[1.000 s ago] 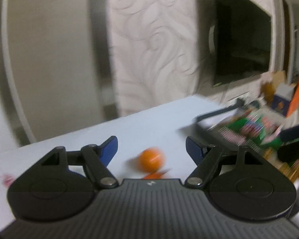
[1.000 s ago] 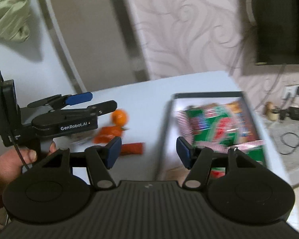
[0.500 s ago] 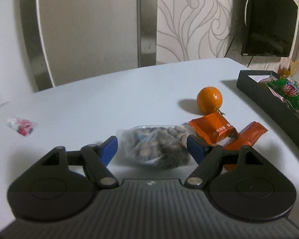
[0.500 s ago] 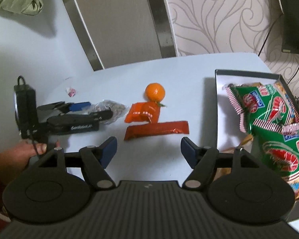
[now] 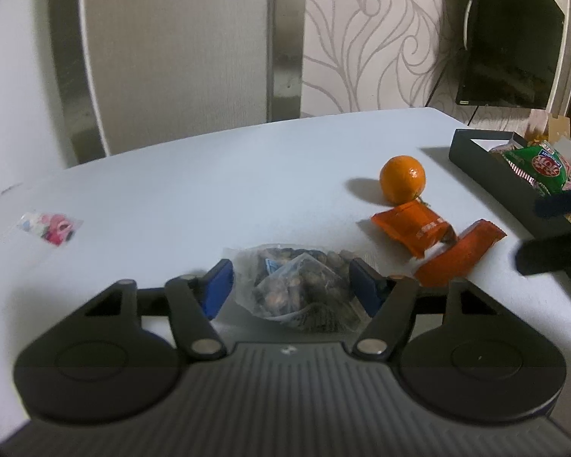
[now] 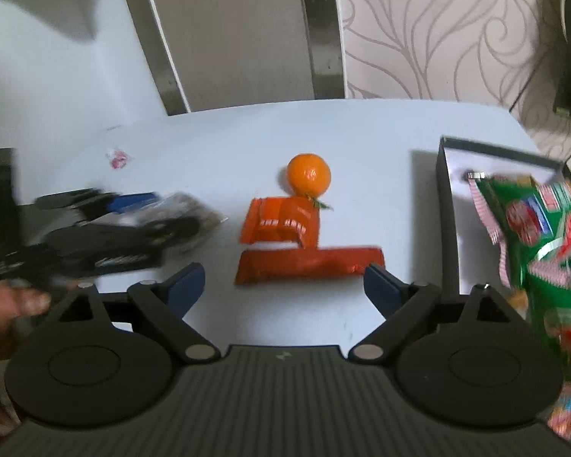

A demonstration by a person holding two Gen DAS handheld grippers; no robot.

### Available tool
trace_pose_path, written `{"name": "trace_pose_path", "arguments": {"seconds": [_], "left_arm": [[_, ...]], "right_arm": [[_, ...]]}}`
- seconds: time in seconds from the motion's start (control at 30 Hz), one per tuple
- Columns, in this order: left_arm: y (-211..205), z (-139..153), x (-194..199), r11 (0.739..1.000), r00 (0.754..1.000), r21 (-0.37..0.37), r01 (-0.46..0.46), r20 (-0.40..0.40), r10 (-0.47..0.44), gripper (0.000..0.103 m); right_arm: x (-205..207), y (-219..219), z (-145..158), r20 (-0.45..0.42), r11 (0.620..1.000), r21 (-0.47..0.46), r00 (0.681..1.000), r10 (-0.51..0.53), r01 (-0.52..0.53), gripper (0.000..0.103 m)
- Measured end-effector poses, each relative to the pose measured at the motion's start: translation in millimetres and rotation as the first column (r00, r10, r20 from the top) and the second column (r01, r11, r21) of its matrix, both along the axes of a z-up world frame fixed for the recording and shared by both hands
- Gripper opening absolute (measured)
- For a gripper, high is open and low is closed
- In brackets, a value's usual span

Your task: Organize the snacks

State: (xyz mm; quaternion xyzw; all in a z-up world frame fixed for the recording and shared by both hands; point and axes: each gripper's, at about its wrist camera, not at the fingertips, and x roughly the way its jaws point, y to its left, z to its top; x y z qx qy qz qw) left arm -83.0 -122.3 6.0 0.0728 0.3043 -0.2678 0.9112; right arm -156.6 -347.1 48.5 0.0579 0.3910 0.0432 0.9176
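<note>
Black tray (image 6: 446,205) at the table's (image 6: 380,144) right edge is holding green snack bags (image 6: 544,236). Left gripper (image 5: 289,285), jaws just closing, is straddling the clear nut bag (image 5: 297,285) without pressing it; right gripper (image 6: 283,285) is spreading wide, empty.

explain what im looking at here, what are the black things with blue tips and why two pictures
There is no robot: a person holds hand-held tongs in each hand, with a camera on each looking along its blue tips. One picture is from the left tongs, the other from the right tongs.

On the white table lie a clear bag of nuts, an orange, a folded orange packet and a long orange bar. A black tray holds green snack bags.

Nothing is gripped yet. The left tongs have just been closing around the nut bag; the right ones have just been opening above the bar.
</note>
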Motion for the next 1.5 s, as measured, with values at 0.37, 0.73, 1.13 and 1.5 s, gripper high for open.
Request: {"name": "trace_pose_path", "arguments": {"seconds": [0.37, 0.73, 1.13, 1.5], "left_arm": [[14, 0, 1, 1.000, 1.000, -0.009, -0.021, -0.006, 0.021, 0.070], [16, 0, 2, 1.000, 1.000, -0.009, -0.009, -0.006, 0.008, 0.070], [17, 2, -1, 0.999, 0.999, -0.011, -0.033, -0.016, 0.033, 0.070], [15, 5, -2, 0.999, 0.999, -0.003, -0.043, -0.014, 0.043, 0.070]], "right_arm": [[64, 31, -29, -0.123, 0.963, -0.128, 0.967, 0.223, -0.239, 0.096], [4, 38, -27, -0.201, 0.957, 0.103, 0.937, 0.286, -0.270, 0.097], [54, 9, -21, -0.145, 0.923, -0.165, 0.934, 0.327, -0.349, 0.098], [46, 12, -34, -0.228, 0.909, -0.132, 0.905, 0.360, -0.395, 0.079]]}}
